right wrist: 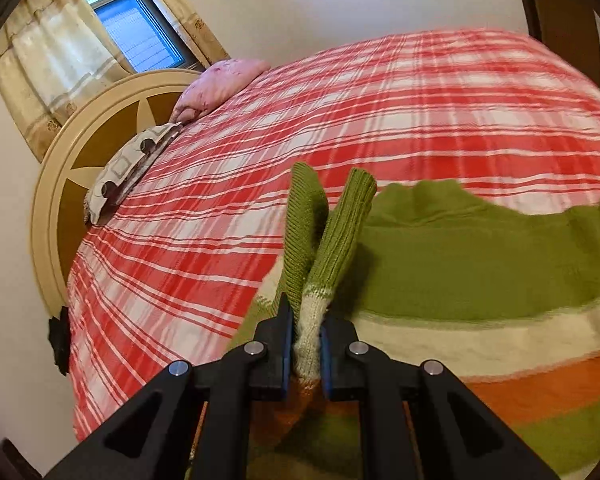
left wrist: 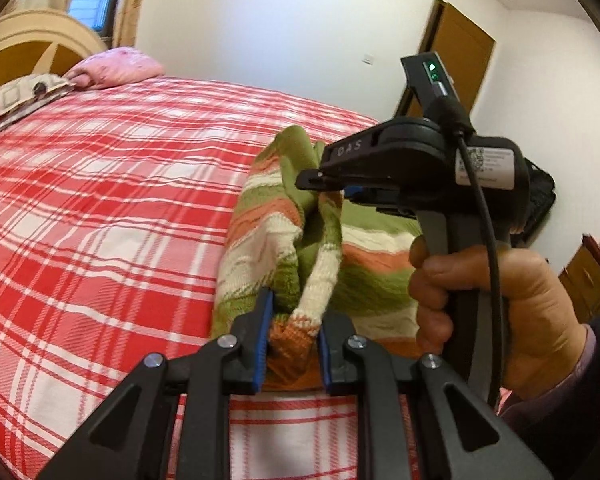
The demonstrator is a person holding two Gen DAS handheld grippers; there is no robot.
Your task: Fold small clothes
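Two tools, both clamped on the same striped sweater [left wrist: 364,272], which is bunched up on the bed [left wrist: 100,220] toward the lower right of both views. In the left wrist view the left tool [left wrist: 292,344] sits bottom centre with its blue pads [left wrist: 262,344] pinching an orange and white fold of the knit. The right tool [left wrist: 328,182] shows up centre right in that same shot, held by a hand [left wrist: 500,312] with a dark sleeve, its tips squeezed onto a green and orange bit that's lifted off the pile.

From the right wrist view, the right tool [right wrist: 306,356] is closed narrow on a white strip of the sweater [right wrist: 480,264], and two green ribbed bits poke up just past the fingers. The rest of the sweater spreads to the right over the red plaid cover. A pink pillow [right wrist: 220,80] lies by the headboard [right wrist: 60,184], upper left, well apart from it all.
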